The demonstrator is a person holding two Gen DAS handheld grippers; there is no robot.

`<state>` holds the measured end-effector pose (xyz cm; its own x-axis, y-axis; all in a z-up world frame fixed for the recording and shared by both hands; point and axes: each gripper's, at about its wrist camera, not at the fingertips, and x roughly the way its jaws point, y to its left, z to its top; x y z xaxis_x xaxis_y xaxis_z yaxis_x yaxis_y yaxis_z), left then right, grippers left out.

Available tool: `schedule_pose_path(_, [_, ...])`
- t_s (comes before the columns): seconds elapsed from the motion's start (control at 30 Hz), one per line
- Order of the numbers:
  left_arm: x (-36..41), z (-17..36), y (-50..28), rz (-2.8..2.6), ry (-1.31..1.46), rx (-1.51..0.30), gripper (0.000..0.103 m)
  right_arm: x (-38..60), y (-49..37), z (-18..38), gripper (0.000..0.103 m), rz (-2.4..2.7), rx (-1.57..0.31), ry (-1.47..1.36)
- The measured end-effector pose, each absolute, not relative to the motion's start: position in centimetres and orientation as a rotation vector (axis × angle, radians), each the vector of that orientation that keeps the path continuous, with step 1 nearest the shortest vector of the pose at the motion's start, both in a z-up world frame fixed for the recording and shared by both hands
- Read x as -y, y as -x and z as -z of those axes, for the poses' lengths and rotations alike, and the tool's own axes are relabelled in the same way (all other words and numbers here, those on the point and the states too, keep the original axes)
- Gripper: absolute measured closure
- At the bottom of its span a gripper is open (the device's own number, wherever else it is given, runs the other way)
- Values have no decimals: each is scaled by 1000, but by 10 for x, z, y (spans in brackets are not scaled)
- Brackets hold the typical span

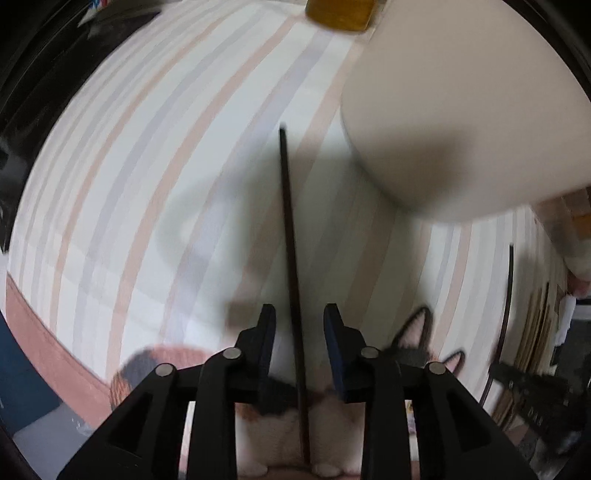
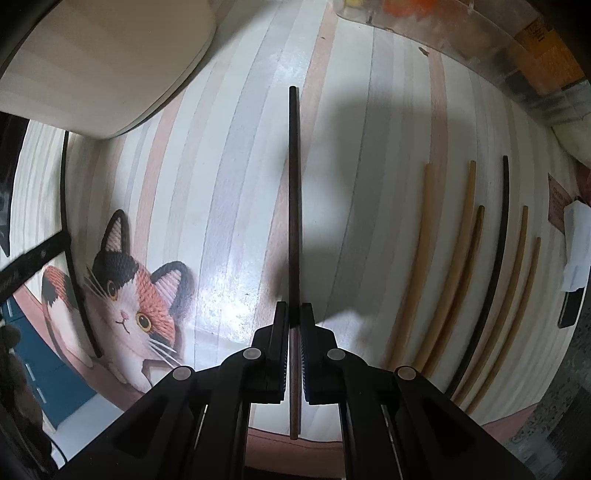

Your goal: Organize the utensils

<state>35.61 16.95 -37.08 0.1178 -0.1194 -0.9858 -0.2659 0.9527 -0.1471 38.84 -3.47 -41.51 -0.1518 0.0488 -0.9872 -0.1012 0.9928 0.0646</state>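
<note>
two grippers: right gripper (image 2: 294, 314) clamps dark chopstick (image 2: 294, 192); left gripper (image 1: 300, 317) parted (second chopstick (image 1: 291, 240) between, untouched).

Left wrist view's all motion-blurred, cat print (image 1: 280, 417) mostly hidden behind gripper, amber thing (image 1: 338, 14) cut off up top.

A striped mat (image 2: 236, 184) with a knitted calico cat design (image 2: 136, 295) covered the surface. Directly on it lay a cream container (image 2: 110, 62), a dark chopstick (image 2: 75, 258) across the cat, and, well apart, five tan chopsticks (image 2: 458, 280) beside another dark chopstick (image 2: 495, 273).
</note>
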Motion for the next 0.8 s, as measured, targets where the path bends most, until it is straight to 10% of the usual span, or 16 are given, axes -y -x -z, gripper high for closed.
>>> schedule_pose_path(0.23, [-169, 373, -360, -133, 182, -1432, 99, 47, -395, 417, 97, -134, -1722, 31])
schedule_pose_path(0.8, [-159, 374, -326, -61, 164, -1471, 95, 47, -379, 420, 97, -185, -1787, 126])
